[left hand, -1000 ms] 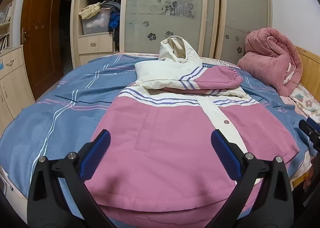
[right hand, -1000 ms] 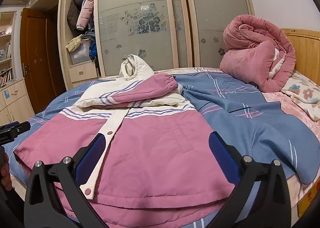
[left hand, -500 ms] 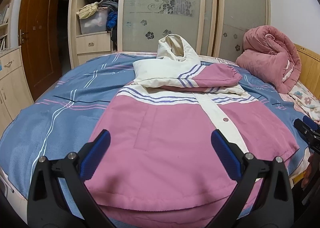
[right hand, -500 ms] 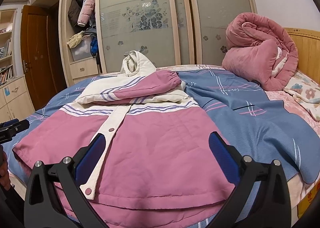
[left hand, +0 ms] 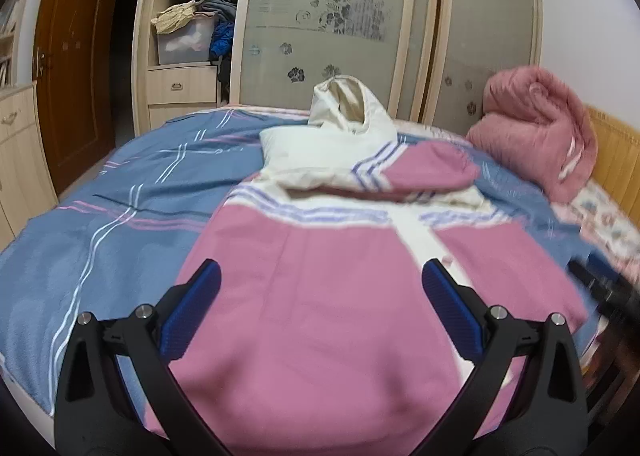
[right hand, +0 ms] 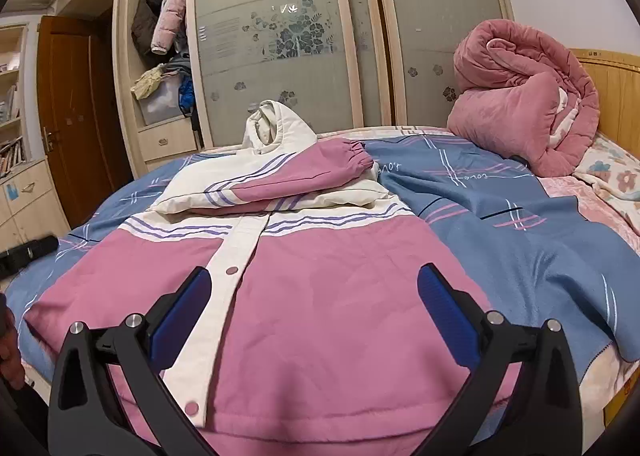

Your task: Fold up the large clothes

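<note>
— Both tongs have come in lower and closer to the hem than a second ago; the coat fills more of each view.

— How do they stand?

— I see my left tongs [left hand: 320, 296] spread wide, blue pads [left hand: 192, 312] on either side of the coat's lower front, nothing pinched. My right tongs [right hand: 312, 296] are just as wide apart, holding nothing. Whether either touches the cloth I cannot tell.

— And the coat?

— I have the pink and cream coat [right hand: 320, 296] lying flat, front up, on the blue blanket [right hand: 520, 248] of the bed, hem toward me. Its cream snap strip [right hand: 236, 252] runs up the middle. One sleeve [right hand: 304, 179] is folded across the chest, and the hood [right hand: 272, 127] stands up beyond it.

— Any containers?

— One clear storage box [left hand: 184, 43] sits on the open wardrobe shelf with crumpled clothes heaped on it; what is inside I can't make out. Jackets hang above.

— What else?

— A rolled pink quilt [right hand: 520, 95] lies near the wooden headboard [right hand: 612, 95].

— Anything hard to read?

— The left view is smeared with motion. The other tool shows only as a dark blur at its right edge [left hand: 600, 284], and as a black tip [right hand: 28, 248] at the left edge of the right view.
</note>
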Tool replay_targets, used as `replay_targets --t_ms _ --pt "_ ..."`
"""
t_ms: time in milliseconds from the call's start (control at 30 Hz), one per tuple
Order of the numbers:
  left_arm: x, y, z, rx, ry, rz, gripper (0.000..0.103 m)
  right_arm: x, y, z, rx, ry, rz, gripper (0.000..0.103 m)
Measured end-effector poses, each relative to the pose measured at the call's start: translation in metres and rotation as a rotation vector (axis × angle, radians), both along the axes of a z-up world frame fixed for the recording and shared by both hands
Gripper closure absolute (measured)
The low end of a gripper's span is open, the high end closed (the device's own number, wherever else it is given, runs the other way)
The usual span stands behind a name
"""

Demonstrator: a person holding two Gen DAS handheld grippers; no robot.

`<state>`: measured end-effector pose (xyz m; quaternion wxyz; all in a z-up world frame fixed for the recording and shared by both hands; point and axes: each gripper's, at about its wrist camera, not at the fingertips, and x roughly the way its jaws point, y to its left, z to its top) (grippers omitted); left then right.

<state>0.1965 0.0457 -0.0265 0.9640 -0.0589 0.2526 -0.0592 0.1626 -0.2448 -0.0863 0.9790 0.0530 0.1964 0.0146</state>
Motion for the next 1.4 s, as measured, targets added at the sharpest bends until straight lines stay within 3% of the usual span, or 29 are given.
replay_targets --t_ms 133,300,433,500,567,667,800,867,967,1033,1067,1100,1167,1200,1400 --pt "0.020 -0.007 0.042 -0.054 -0.070 -0.011 0.002 0.020 0.009 0.024 0.025 0.008 0.020 0.001" --pt "0.067 -0.017 0.082 -0.047 -0.154 -0.005 0.002 0.094 0.037 0.085 -0.075 0.061 0.074 0.001" --pt "0.080 -0.007 0.051 -0.103 -0.118 0.004 0.002 0.180 0.066 0.126 -0.131 0.083 0.093 0.001" --pt "0.087 -0.003 0.023 -0.112 -0.043 0.012 0.002 0.239 0.088 0.136 -0.159 0.125 0.121 0.001" --pt "0.095 -0.001 0.014 -0.138 0.009 -0.007 0.002 0.301 0.110 0.137 -0.199 0.173 0.123 0.006" --pt "0.099 0.000 0.017 -0.096 -0.027 0.008 0.002 0.392 0.137 0.124 -0.249 0.250 0.083 0.015" --pt "0.104 0.013 0.018 -0.113 -0.028 0.011 0.002 0.486 0.155 0.096 -0.273 0.336 0.003 0.030" --pt "0.109 0.022 0.016 -0.130 -0.015 0.018 0.002 0.530 0.160 0.079 -0.312 0.378 -0.056 0.043" --pt "0.115 0.030 0.014 -0.161 0.007 0.023 0.002 0.578 0.161 0.060 -0.314 0.420 -0.123 0.047" --pt "0.118 0.033 0.011 -0.170 0.011 0.020 0.002 0.600 0.166 0.048 -0.374 0.445 -0.161 0.047" --pt "0.119 0.032 0.010 -0.163 0.014 0.019 0.002 0.611 0.166 0.040 -0.411 0.468 -0.177 0.053" --pt "0.120 0.031 0.009 -0.152 0.018 0.018 0.002 0.619 0.164 0.036 -0.428 0.481 -0.191 0.060" --pt "0.121 0.029 0.006 -0.152 0.032 0.014 0.002 0.626 0.150 0.034 -0.391 0.493 -0.215 0.089" --pt "0.122 0.028 0.004 -0.156 0.040 0.008 0.002 0.625 0.142 0.036 -0.355 0.492 -0.220 0.094" --pt "0.123 0.020 0.002 -0.158 0.054 -0.013 0.002 0.574 0.081 0.074 -0.191 0.382 -0.173 0.101"
